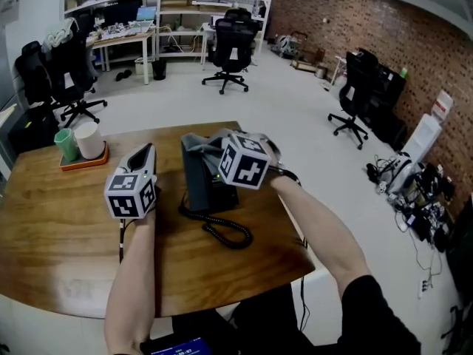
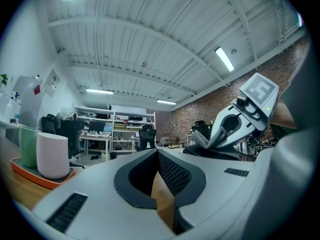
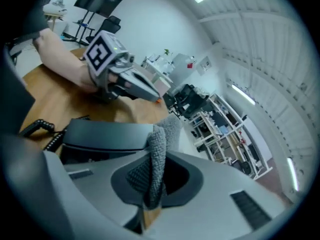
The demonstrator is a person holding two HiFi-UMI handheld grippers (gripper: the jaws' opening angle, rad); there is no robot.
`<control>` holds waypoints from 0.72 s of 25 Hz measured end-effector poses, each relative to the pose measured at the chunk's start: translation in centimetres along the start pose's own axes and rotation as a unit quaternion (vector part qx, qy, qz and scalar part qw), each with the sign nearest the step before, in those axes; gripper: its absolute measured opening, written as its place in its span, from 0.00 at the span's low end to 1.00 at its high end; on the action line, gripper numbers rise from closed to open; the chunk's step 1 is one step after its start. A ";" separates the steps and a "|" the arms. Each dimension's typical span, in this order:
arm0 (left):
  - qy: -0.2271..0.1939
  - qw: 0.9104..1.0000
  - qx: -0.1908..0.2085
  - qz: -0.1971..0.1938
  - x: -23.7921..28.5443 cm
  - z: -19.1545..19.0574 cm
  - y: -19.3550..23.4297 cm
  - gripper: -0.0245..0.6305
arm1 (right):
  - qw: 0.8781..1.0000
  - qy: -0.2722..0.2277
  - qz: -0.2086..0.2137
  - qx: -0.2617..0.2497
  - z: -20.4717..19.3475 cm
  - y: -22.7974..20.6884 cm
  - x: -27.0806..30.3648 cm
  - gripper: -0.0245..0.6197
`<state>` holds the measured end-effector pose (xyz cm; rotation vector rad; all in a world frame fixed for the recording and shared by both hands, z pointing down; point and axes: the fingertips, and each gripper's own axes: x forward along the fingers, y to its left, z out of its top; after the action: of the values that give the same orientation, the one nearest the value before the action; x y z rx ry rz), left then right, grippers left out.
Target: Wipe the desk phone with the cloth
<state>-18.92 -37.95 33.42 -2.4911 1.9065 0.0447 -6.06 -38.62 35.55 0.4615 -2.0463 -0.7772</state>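
Observation:
A dark desk phone (image 1: pixel 205 187) stands upright in the middle of the wooden table (image 1: pixel 59 235), its coiled cord (image 1: pixel 225 233) lying in front of it. My right gripper (image 1: pixel 209 145) is shut on a grey cloth (image 1: pixel 198 142), which rests against the phone's top edge. In the right gripper view the cloth (image 3: pixel 158 149) stands pinched between the jaws, with the phone (image 3: pixel 102 134) just to the left. My left gripper (image 1: pixel 149 151) hovers left of the phone, apart from it. Its jaws (image 2: pixel 157 153) meet with nothing between them.
An orange tray (image 1: pixel 80 163) with a green cup (image 1: pixel 66 144) and a white cup (image 1: pixel 89 139) sits at the table's far left corner. In the left gripper view the white cup (image 2: pixel 52 155) is close on the left. Office chairs (image 1: pixel 230 50) stand on the floor beyond.

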 end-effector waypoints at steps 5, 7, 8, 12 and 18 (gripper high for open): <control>0.001 1.000 -0.001 -0.001 0.0 -0.1 -0.1 0.02 | 0.994 -0.007 0.085 -0.063 -0.1 7.8 -3.4 0.08; 0.002 1.000 0.000 -0.002 -0.1 -0.1 -0.3 0.02 | 0.988 -0.008 0.123 -0.096 -0.4 11.4 -5.1 0.08; 0.003 1.000 0.000 -0.002 -0.1 -0.1 -0.3 0.02 | 0.983 -0.006 0.144 -0.115 -0.6 13.0 -5.9 0.08; 0.002 1.000 0.000 -0.002 0.0 -0.3 0.2 0.02 | 0.978 -0.016 0.168 -0.125 -0.6 13.3 -7.1 0.08; 0.002 1.000 -0.002 -0.002 0.0 -0.3 0.0 0.02 | 0.994 -0.063 -0.043 0.074 0.7 -2.2 -4.6 0.08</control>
<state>-18.96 -37.94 33.72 -2.4988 1.9054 0.0416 -4.05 -37.32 30.98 0.6005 -2.2247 -0.7239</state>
